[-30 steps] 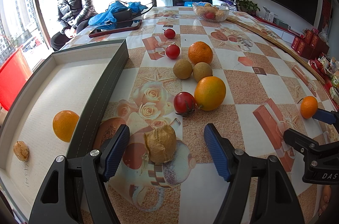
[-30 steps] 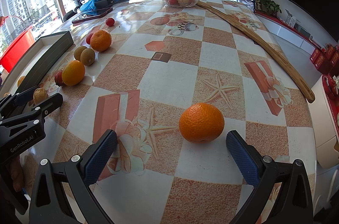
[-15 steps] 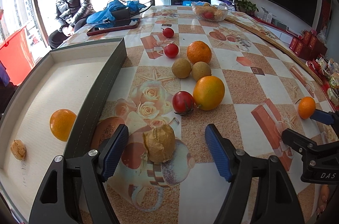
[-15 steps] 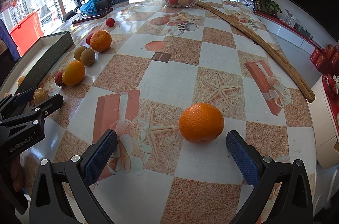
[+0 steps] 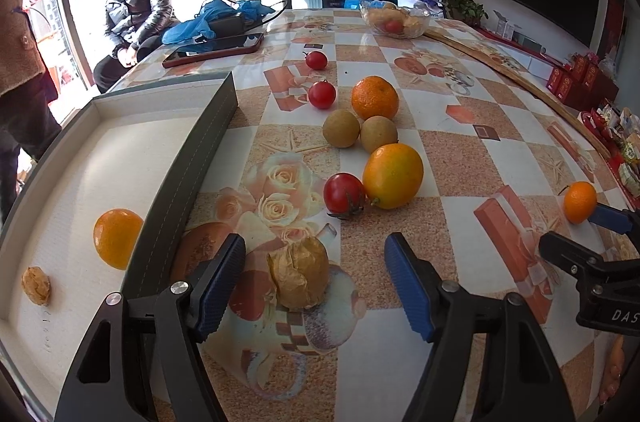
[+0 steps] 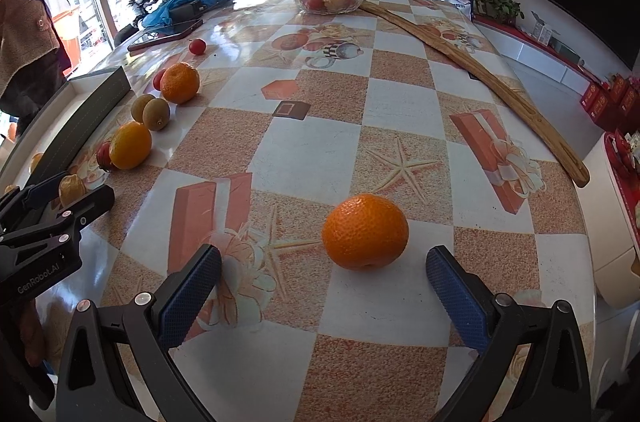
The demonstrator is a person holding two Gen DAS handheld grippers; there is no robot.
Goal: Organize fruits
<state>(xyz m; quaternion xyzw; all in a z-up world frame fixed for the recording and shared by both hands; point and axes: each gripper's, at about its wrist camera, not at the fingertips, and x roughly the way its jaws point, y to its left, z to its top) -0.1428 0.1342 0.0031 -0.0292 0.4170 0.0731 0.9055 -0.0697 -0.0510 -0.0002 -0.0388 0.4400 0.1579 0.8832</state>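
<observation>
In tray (image 5: 188, 150): 1 orange (image 5: 117, 237) | table: 3 tomatoes (image 5: 343, 193) | both grippers' fingers (image 5: 218, 278) spread, empty

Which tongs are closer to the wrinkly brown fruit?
Left. The left tongs are open around the wrinkly brown fruit, not touching it. The right tongs are off to its right, open by the orange.

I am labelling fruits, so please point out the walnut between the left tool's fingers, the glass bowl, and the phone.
walnut (image 5: 298, 272): left wrist view, shell middle.
glass bowl (image 6: 352, 4): right wrist view, front wall.
phone (image 5: 214, 45): left wrist view, screen middle.
</observation>
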